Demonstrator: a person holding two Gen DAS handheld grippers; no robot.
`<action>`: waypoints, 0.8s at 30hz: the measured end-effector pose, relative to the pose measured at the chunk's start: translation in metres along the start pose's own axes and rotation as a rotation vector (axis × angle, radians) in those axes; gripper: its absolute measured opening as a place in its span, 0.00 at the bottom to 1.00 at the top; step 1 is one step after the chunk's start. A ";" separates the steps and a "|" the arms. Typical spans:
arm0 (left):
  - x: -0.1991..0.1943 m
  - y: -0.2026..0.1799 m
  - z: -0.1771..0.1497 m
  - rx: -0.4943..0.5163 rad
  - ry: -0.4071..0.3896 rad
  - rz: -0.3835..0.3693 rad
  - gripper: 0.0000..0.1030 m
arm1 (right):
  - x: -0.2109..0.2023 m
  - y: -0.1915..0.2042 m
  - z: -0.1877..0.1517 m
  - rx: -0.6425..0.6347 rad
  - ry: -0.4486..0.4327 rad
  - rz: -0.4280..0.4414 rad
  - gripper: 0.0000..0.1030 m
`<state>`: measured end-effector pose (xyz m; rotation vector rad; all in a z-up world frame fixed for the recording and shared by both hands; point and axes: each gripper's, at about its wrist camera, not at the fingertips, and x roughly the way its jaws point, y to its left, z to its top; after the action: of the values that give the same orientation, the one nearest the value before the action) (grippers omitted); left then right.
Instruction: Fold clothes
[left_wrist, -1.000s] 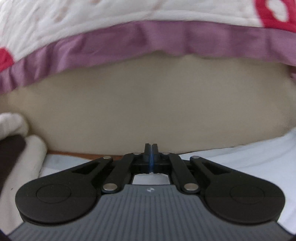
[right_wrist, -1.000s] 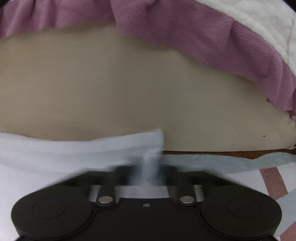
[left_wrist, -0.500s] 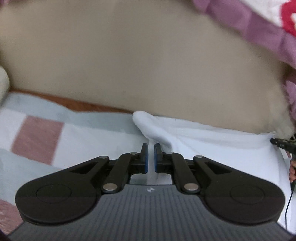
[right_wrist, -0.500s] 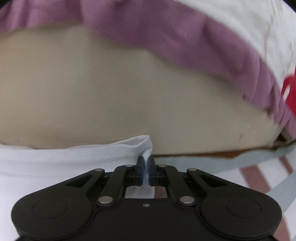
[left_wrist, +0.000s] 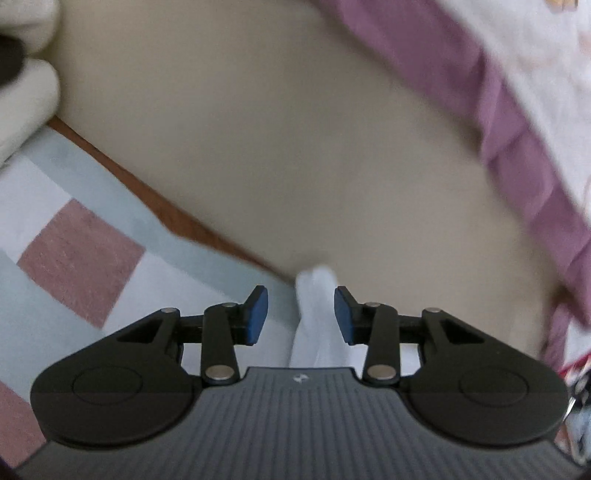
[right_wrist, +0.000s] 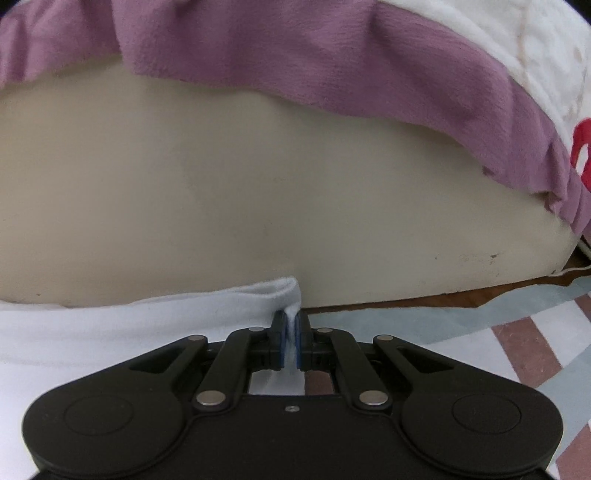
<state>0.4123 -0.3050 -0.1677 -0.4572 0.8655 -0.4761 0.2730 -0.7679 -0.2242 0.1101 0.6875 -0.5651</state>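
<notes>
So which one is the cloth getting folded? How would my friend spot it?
Find the big beige panel under the purple-edged blanket. Below it lies a checked sheet of pale blue, white and dusty pink. The white cloth lies on that sheet: plain, no pattern, with one folded corner pinched in the right gripper.

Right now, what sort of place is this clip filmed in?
Probably a bedroom. A beige mattress side with a purple-edged quilt draped over it, and a checked cloth spread below it with the white garment on it.
</notes>
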 end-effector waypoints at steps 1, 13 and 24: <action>0.006 -0.004 -0.001 0.040 0.029 0.013 0.40 | 0.001 0.001 0.001 0.003 0.002 -0.006 0.04; 0.040 -0.043 -0.020 0.151 0.072 -0.069 0.39 | -0.012 -0.019 -0.005 -0.012 -0.044 0.041 0.04; 0.018 -0.095 -0.031 0.486 -0.245 0.204 0.11 | -0.034 -0.023 -0.001 -0.101 -0.175 0.021 0.03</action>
<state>0.3780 -0.3972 -0.1428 0.0218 0.5278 -0.4141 0.2386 -0.7713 -0.2018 -0.0263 0.5424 -0.5119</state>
